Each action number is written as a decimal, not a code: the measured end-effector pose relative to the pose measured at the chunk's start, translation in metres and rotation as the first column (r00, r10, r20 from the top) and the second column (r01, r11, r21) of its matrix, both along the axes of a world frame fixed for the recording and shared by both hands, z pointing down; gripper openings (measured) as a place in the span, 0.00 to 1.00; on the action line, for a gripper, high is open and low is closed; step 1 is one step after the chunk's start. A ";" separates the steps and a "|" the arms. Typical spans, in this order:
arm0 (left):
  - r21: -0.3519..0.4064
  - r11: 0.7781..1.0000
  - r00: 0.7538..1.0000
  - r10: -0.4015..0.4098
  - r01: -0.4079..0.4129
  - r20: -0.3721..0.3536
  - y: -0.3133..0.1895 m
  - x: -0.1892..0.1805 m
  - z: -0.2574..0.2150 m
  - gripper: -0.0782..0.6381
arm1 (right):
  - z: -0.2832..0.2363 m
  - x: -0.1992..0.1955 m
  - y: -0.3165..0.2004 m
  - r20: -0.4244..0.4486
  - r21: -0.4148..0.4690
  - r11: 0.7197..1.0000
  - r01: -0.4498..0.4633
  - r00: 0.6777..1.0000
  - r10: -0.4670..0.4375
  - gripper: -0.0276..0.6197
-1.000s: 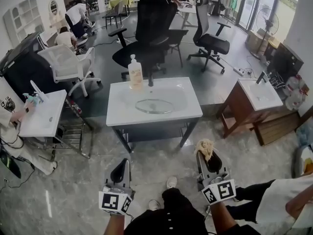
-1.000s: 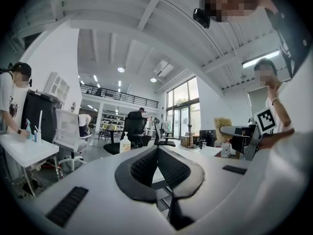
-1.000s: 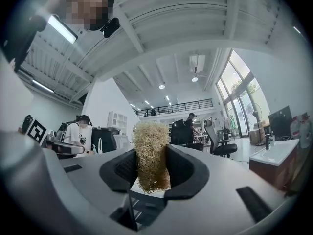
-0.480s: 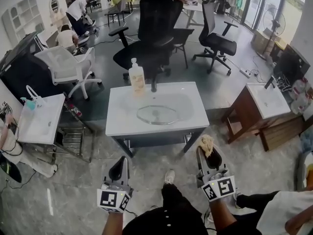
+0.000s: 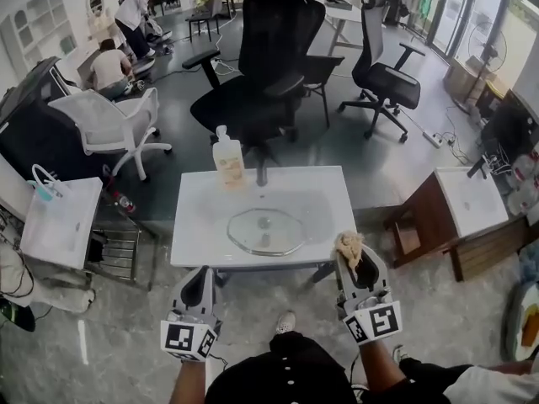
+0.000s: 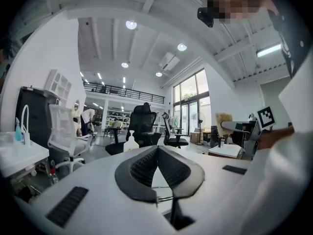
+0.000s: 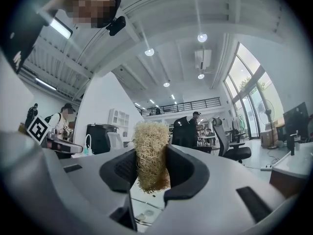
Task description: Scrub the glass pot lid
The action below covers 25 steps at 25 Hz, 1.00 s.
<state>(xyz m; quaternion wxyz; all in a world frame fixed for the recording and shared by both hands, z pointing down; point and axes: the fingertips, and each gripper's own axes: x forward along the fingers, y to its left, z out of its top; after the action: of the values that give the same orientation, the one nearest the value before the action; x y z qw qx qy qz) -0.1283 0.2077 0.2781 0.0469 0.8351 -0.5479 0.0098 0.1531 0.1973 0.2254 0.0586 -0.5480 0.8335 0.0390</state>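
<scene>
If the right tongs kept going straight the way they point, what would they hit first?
Probably the black office chair beyond the sink counter, passing above it; depth is unclear.

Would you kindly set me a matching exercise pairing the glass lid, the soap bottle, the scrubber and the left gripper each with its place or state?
Things:
1. glass lid
2. soap bottle
3. scrubber
4. left gripper

Places or states:
A. shut with nothing in it
B. standing at the back edge of the sink
C. lying flat in the basin
D. clamped in the right gripper

Pairs: 1-C, 2-B, 3-D, 4-A
</scene>
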 end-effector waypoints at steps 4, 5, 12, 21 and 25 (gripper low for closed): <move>-0.018 1.000 1.000 -0.017 0.017 0.000 -0.041 0.009 0.003 0.14 | 0.000 0.013 -0.042 0.001 -0.010 1.000 0.017 1.000 -0.017 0.28; -0.022 1.000 1.000 -0.022 0.022 -0.003 -0.048 0.011 0.003 0.14 | 0.001 0.015 -0.051 0.000 -0.013 1.000 0.022 1.000 -0.022 0.28; -0.065 0.997 0.999 -0.041 0.041 -0.002 -0.086 0.015 0.015 0.14 | 0.011 0.014 -0.097 -0.015 -0.031 0.998 0.045 0.999 -0.046 0.28; -0.109 0.994 1.000 -0.009 0.008 -0.012 -0.139 0.000 0.033 0.14 | 0.020 -0.007 -0.150 -0.039 -0.052 0.998 0.033 0.999 -0.035 0.28; -0.127 0.992 1.000 0.022 -0.024 -0.021 -0.164 -0.005 0.036 0.14 | 0.016 -0.013 -0.172 -0.059 -0.041 0.999 0.009 0.998 -0.012 0.28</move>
<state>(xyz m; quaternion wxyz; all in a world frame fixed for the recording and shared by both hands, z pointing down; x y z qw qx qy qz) -0.1334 0.0442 0.3142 0.1053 0.8367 -0.5361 0.0374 0.1398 0.0255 0.2412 0.0229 -0.5434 0.8383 0.0378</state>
